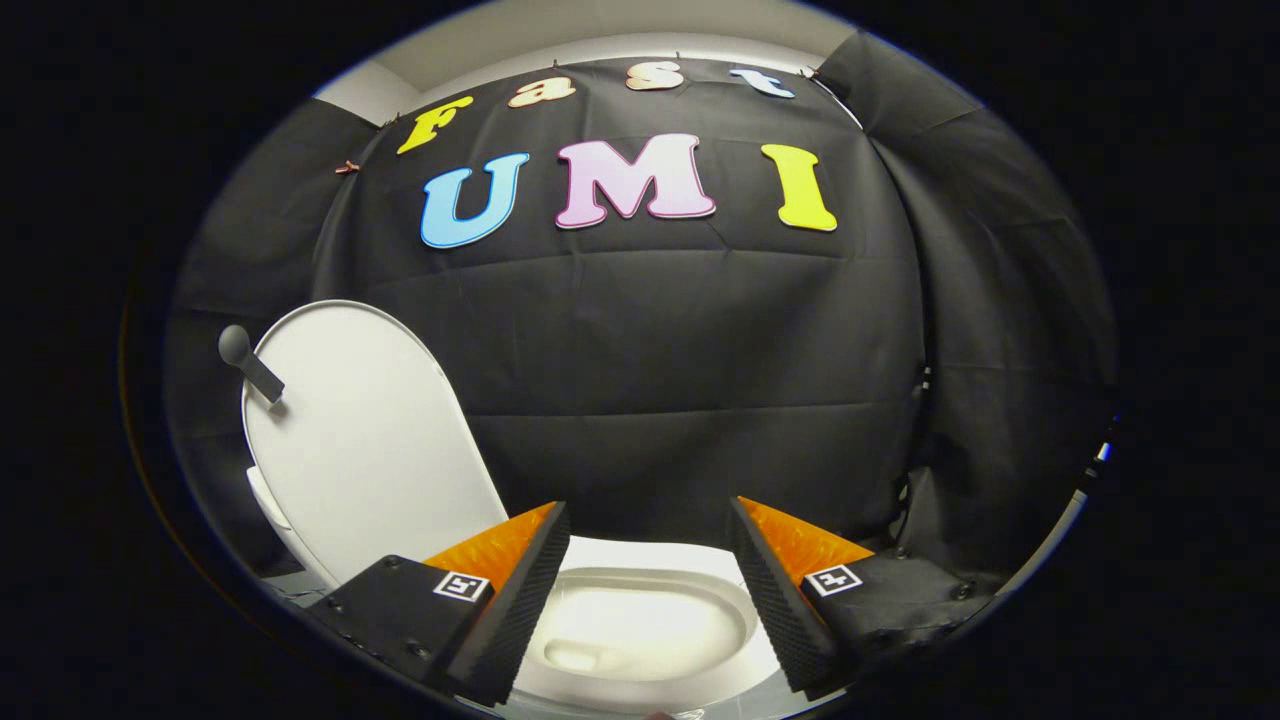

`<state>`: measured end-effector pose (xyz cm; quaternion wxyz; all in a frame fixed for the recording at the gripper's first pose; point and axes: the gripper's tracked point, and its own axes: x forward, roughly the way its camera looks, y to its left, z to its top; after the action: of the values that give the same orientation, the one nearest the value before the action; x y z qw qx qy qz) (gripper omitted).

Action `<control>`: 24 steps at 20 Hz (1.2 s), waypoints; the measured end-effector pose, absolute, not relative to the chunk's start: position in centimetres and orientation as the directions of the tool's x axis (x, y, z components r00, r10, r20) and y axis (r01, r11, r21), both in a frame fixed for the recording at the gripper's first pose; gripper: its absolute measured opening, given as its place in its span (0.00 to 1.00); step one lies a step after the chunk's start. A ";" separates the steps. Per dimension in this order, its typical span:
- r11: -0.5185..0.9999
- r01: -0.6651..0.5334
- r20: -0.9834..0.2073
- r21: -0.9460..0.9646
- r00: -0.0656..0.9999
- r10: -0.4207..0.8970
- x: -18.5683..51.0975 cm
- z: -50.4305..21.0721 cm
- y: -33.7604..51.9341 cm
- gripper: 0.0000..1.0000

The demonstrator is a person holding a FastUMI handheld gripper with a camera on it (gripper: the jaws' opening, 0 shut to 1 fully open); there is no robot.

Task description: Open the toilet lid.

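Nothing seems left to do: the toilet lid [365, 440] stands raised beyond the left finger, the toilet bowl [640, 625] lies uncovered between the fingers, and the claw [650, 590] gapes wide, holding nothing.

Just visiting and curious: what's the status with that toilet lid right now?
Gripper open, fingers apart, holding nothing. Toilet lid raised, upright beyond the left finger, grey handle on its edge. Bowl exposed between the fingers. Nothing in the way.

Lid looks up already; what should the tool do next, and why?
Probably just back away. The lid stands raised beside the open bowl, its handle untouched, and the tool is open with nothing between its fingers, so the opening seems done.
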<state>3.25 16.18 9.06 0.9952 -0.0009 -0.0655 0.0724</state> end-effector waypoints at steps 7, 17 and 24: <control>0.989 -0.150 0.118 -0.015 0.982 0.150 3.3 8.6 16.3 0.99; 0.988 -0.152 0.104 -0.021 0.983 0.154 3.5 8.1 16.4 0.99; 0.988 -0.150 0.102 -0.024 0.983 0.152 3.5 8.0 16.3 0.99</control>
<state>3.48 16.35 8.03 0.9957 -0.0082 -0.0518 0.0759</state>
